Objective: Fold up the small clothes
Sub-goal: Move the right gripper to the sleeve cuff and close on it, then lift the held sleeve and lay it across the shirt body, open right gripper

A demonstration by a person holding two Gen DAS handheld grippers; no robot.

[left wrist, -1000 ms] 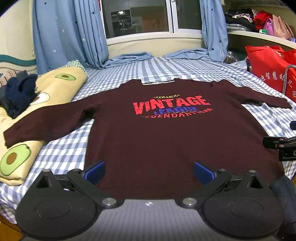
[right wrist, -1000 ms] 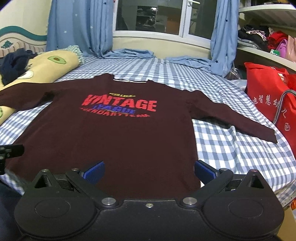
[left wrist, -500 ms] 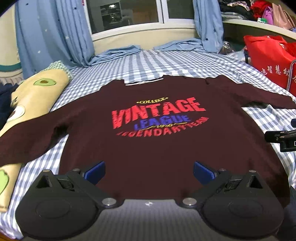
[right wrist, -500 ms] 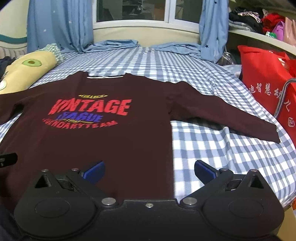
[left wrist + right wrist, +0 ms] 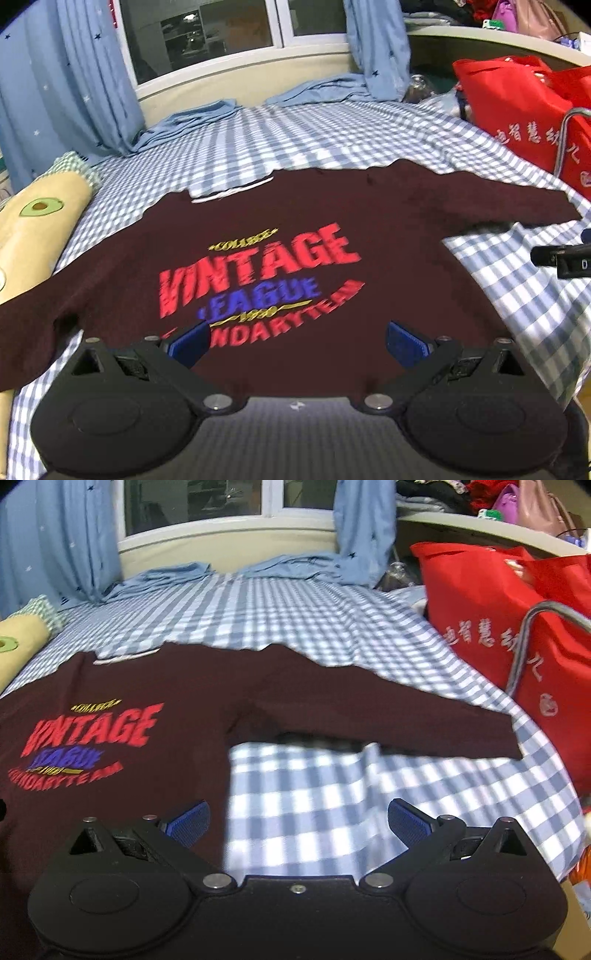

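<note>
Sweater lay flat, front up, on the checked bed with both sleeves out, 0 folds made; left gripper and right gripper hovered over it, jaws apart, holding nothing.

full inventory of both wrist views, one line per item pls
sweater: 1, maroon with red and blue print, spread flat on the bed, sleeves out
sheet: 1, blue-white check, covering the bed
pillow: 1, yellow with avocado print, left bed edge
curtains: 2, blue with stars, flanking the window, hems pooled on the bed
window: 1, dark glass, behind the bed
bags: 2 at least, red, right of the bed
shelf clutter: count unclear, mixed colours, upper right
left gripper: 1, black with blue pads, open, over the sweater's lower front
right gripper: 1, black with blue pads, open, over the sweater's right edge and sheet
</note>
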